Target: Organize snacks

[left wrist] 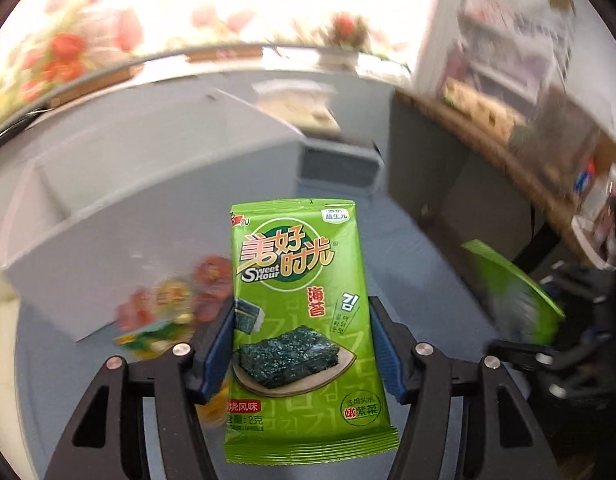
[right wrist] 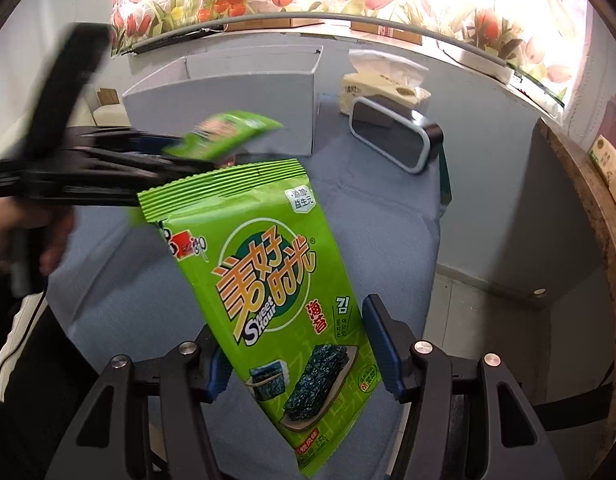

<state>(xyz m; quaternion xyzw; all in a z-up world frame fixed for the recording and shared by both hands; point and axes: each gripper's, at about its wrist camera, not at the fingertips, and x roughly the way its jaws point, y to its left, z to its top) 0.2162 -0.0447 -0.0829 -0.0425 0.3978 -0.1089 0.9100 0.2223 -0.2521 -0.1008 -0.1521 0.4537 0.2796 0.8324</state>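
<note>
Tabletop [right wrist: 120, 280]: blue-grey covered surface, filling the centre of both views. It carries a white open box [right wrist: 248, 96] at upper centre of the right wrist view, a dark white-rimmed container [right wrist: 392, 140] to its right, and a tissue pack [right wrist: 384, 84] behind that.

Left gripper [left wrist: 302, 344]: blue-padded fingers set against the side edges of a green seaweed packet [left wrist: 296, 320], held upright at lower centre of the left wrist view, clear of the tabletop. Background is motion-blurred.

Right gripper [right wrist: 296, 344]: fingers pinch a second seaweed packet [right wrist: 268, 300], tilted with its top toward the upper left. Its upper edge lies close to the left gripper's arm.

Loose sweets [left wrist: 176, 308]: a blurred red and yellow cluster at left centre of the left wrist view, beside the box.

Risks, as judged:
1. Both packets are thin, slick film gripped by narrow contact; a quick swing could slide either packet free.
2. The tilted packet looks the less secure and may rotate further.
3. Both grippers are crowded together; collision could knock a packet loose or short of the box.
</note>
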